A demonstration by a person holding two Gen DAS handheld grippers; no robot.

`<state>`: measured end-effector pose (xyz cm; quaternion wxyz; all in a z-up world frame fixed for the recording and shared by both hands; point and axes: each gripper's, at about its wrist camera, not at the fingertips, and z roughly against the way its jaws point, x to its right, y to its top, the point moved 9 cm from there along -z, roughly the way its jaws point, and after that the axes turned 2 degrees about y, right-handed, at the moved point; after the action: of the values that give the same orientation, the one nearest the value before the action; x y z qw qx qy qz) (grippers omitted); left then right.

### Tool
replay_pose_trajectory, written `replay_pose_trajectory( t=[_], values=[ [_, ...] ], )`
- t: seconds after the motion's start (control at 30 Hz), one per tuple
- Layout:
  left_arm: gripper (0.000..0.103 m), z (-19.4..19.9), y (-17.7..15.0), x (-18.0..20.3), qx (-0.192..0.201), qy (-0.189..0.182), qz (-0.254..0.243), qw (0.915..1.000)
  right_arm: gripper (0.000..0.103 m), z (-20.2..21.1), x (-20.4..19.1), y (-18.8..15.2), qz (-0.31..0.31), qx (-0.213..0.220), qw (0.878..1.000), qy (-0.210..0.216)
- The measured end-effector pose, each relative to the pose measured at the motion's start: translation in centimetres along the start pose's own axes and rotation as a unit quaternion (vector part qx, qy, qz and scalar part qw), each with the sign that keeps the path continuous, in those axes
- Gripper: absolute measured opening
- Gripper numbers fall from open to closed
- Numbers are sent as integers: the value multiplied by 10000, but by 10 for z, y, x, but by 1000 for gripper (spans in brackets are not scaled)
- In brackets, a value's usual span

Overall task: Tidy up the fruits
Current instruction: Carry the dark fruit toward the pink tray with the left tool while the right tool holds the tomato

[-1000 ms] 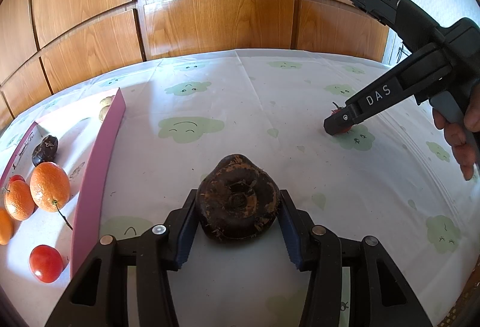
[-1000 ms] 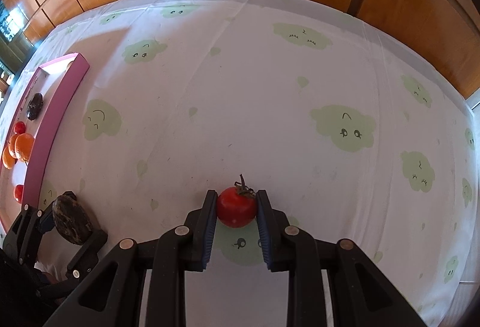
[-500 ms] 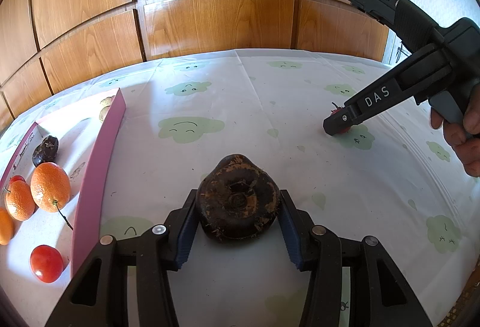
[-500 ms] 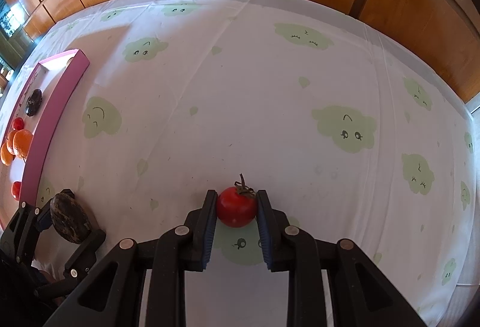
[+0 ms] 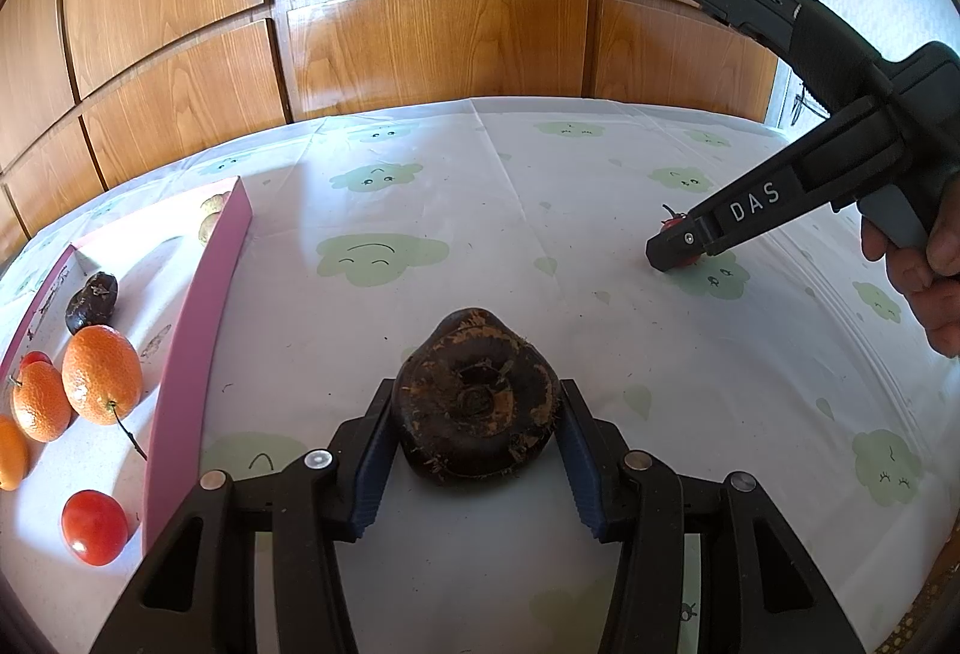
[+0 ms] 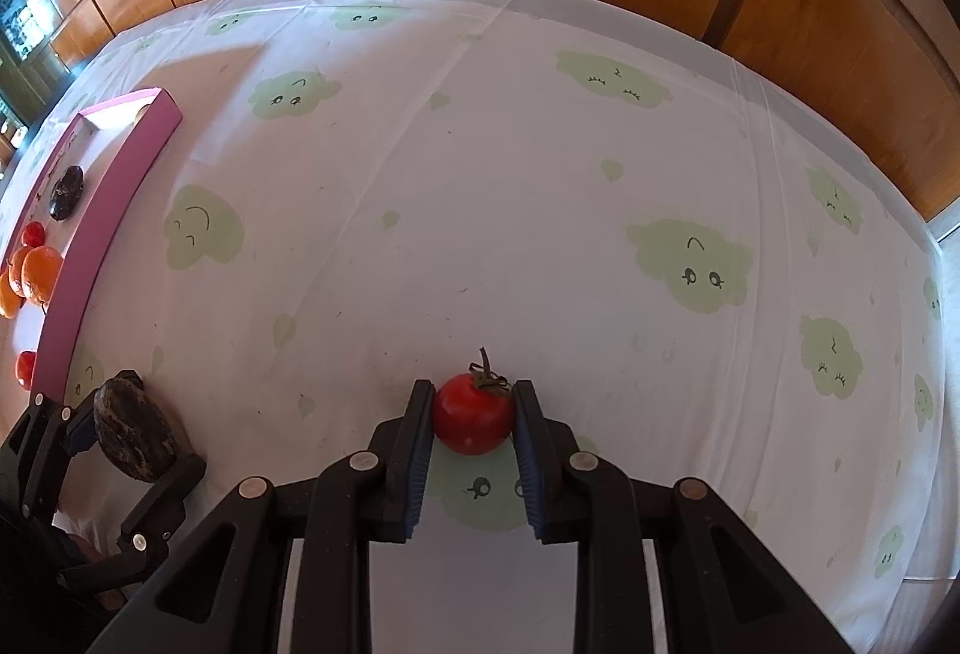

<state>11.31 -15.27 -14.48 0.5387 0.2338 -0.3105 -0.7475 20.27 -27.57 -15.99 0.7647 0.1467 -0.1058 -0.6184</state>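
Observation:
My left gripper [image 5: 474,414] is shut on a dark brown, rough fruit [image 5: 474,402], held just above the tablecloth right of the pink tray [image 5: 198,318]. It also shows in the right wrist view [image 6: 129,429]. My right gripper [image 6: 474,414] is shut on a red tomato [image 6: 474,411] with a dry stem, low over a green cloud print; in the left wrist view only a sliver of the tomato [image 5: 675,225] shows past the right gripper [image 5: 678,249]. The tray holds oranges [image 5: 102,375], a red tomato [image 5: 95,527] and a dark fruit [image 5: 91,294].
A white tablecloth with green cloud prints [image 6: 540,186] covers the table. Wooden panelled walls [image 5: 420,30] stand close behind the far edge. The tray lies along the left edge. The table's right edge [image 6: 936,234] is near the right gripper's side.
The right gripper has risen slightly with the tomato. The left gripper and its dark fruit have barely moved.

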Motion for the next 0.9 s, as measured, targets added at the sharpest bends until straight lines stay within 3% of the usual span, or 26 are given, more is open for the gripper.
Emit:
replay_pose_trajectory(
  t=[0.47, 0.63, 0.8, 0.9],
  values=[
    [50, 3, 3, -1, -203, -77, -109, 9997, 25, 2, -2, -2, 63, 25, 10000, -27],
    [50, 30, 21, -12, -97, -264, 77, 9996, 25, 3, -4, -2, 71, 29, 10000, -35],
    [50, 72, 41, -58, 60, -425, 662, 9969, 25, 3, -4, -2, 77, 33, 10000, -49],
    [50, 91, 42, -105, 129, -245, 1018, 9944, 25, 4, -4, -2, 89, 34, 9999, -64]
  ],
)
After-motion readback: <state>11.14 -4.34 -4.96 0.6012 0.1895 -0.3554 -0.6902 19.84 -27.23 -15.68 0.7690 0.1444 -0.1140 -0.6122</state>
